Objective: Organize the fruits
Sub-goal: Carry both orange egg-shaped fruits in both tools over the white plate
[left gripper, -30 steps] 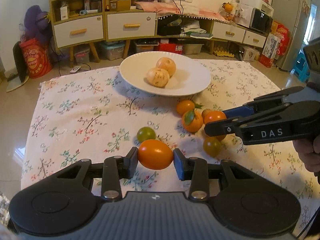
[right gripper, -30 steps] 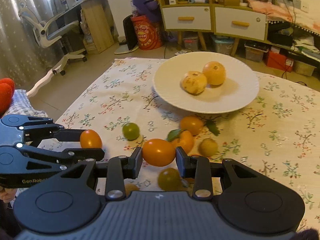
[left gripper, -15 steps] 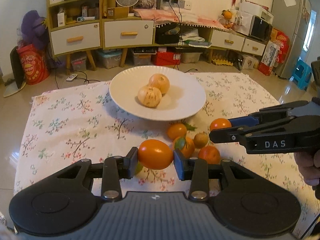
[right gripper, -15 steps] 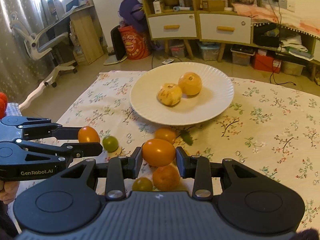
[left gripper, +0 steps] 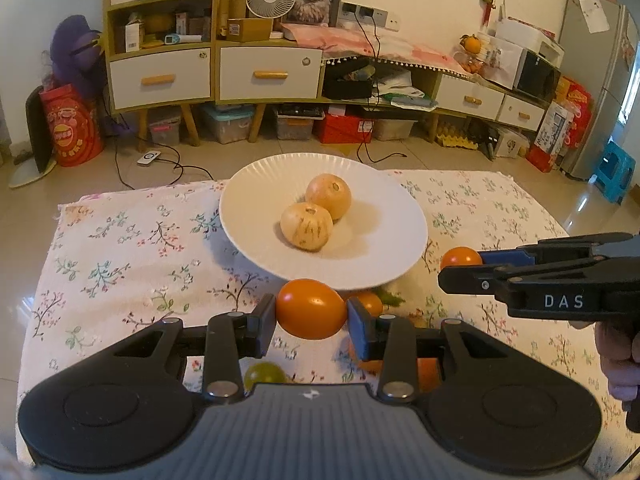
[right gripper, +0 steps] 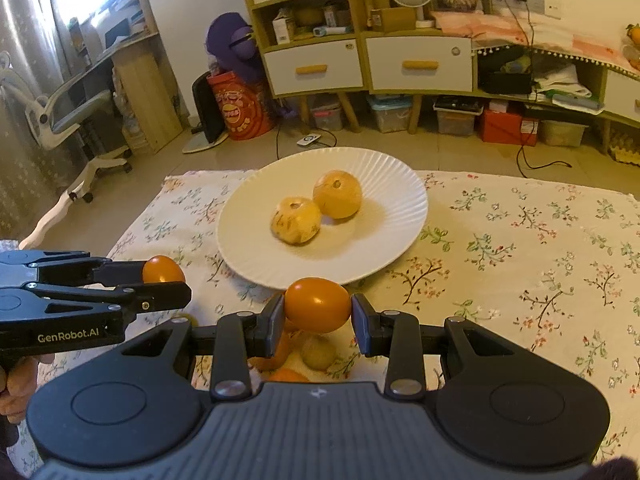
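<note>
A white ribbed plate [left gripper: 372, 268] [right gripper: 400, 184] sits on the floral tablecloth and holds two pale yellow round fruits [left gripper: 307, 226] [right gripper: 296, 220]. My left gripper [left gripper: 311, 310] is shut on an orange tomato [left gripper: 311, 309], held in the air just short of the plate's near rim. My right gripper [right gripper: 317, 311] is shut on a second orange tomato [right gripper: 317, 311], also at the near rim. Each gripper shows in the other's view from the side, the right gripper [left gripper: 460, 259] and the left gripper [right gripper: 162, 270], with its fruit. Several small fruits lie below the grippers, partly hidden.
A green fruit [left gripper: 264, 374] and small oranges [left gripper: 370, 302] rest on the cloth [left gripper: 120, 248] near me; a yellowish fruit [right gripper: 318, 354] too. A person's hand [left gripper: 618, 356] holds the right gripper. Cabinets, boxes and cables stand beyond the table's far edge.
Both grippers have moved forward toward the plate with their tomatoes still clamped. The loose fruits on the cloth now lie under and behind the fingers.
</note>
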